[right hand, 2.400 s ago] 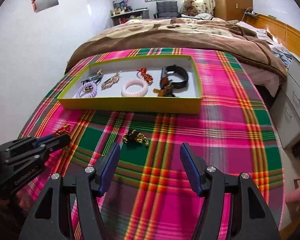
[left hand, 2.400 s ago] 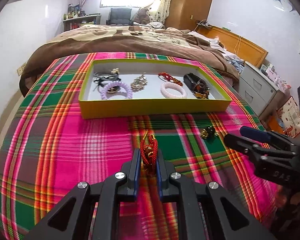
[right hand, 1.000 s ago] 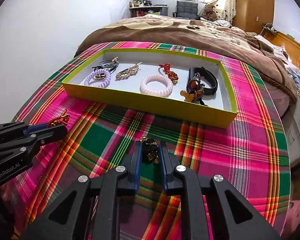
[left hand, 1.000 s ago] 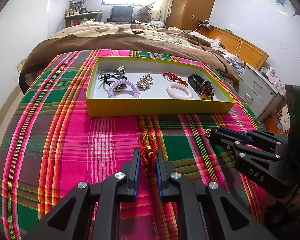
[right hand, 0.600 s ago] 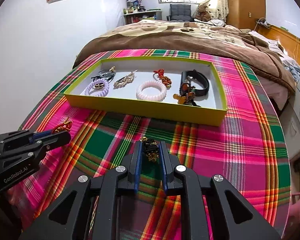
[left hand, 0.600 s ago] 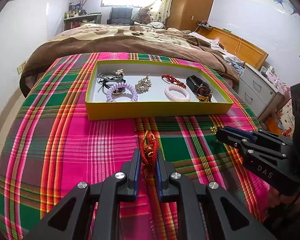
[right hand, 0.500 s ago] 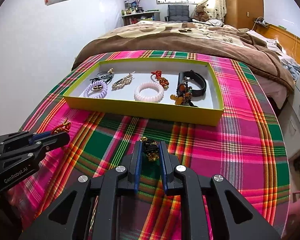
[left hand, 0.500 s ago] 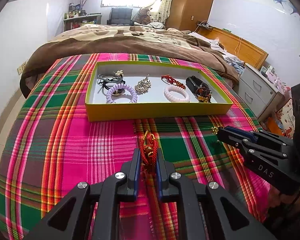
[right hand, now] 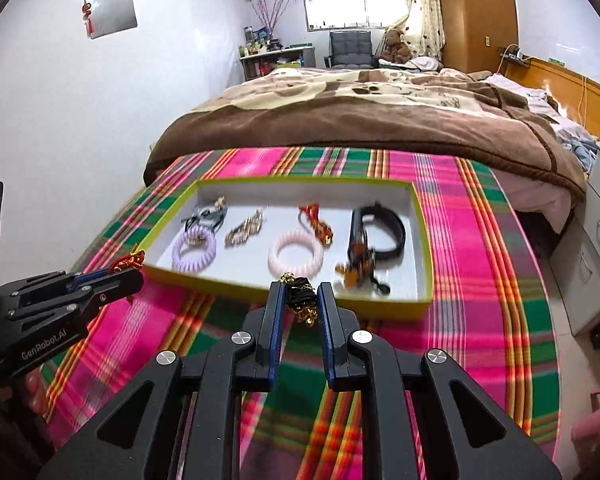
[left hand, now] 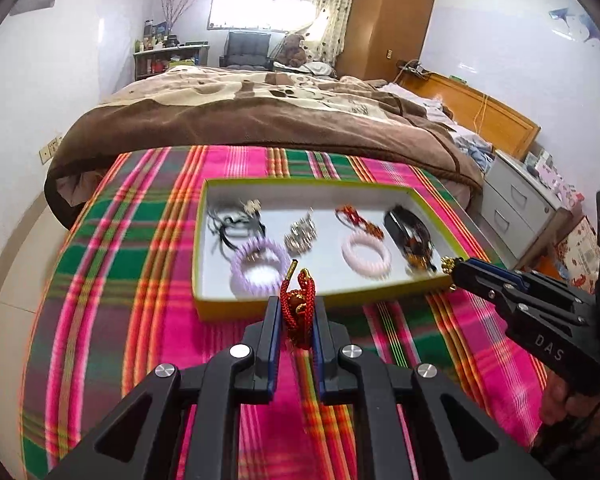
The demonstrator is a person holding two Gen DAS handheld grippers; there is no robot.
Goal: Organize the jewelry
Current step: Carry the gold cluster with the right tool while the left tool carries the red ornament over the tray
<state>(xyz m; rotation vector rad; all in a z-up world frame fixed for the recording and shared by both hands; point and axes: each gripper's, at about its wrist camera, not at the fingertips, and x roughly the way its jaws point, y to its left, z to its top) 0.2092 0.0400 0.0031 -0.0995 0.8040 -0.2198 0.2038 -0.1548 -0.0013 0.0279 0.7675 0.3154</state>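
Observation:
My left gripper (left hand: 295, 312) is shut on a red braided cord charm (left hand: 298, 312) and holds it above the plaid cloth, just short of the front wall of the yellow-green tray (left hand: 260, 308). My right gripper (right hand: 302, 300) is shut on a black and gold chain piece (right hand: 302, 300), lifted near the tray's (right hand: 388, 306) front wall. The tray holds a lilac coil bracelet (left hand: 256, 266), a pink coil bracelet (left hand: 366, 254), a silver brooch (left hand: 300, 236), a red cord piece (left hand: 356, 218), black hair ties (left hand: 228, 228) and a black band (left hand: 410, 228). The right gripper also shows in the left wrist view (left hand: 456, 268), the left one in the right wrist view (right hand: 134, 274).
The tray sits on a pink, green and orange plaid cloth (left hand: 132, 280) covering a table. A bed with a brown blanket (left hand: 260, 120) lies right behind it. A grey drawer cabinet (left hand: 516, 204) stands at the right, a white wall at the left.
Both grippers have risen and moved forward toward the tray, each still holding its piece. About 2.4 s ago the right gripper was open above the black and gold chain piece; it has since shut on it.

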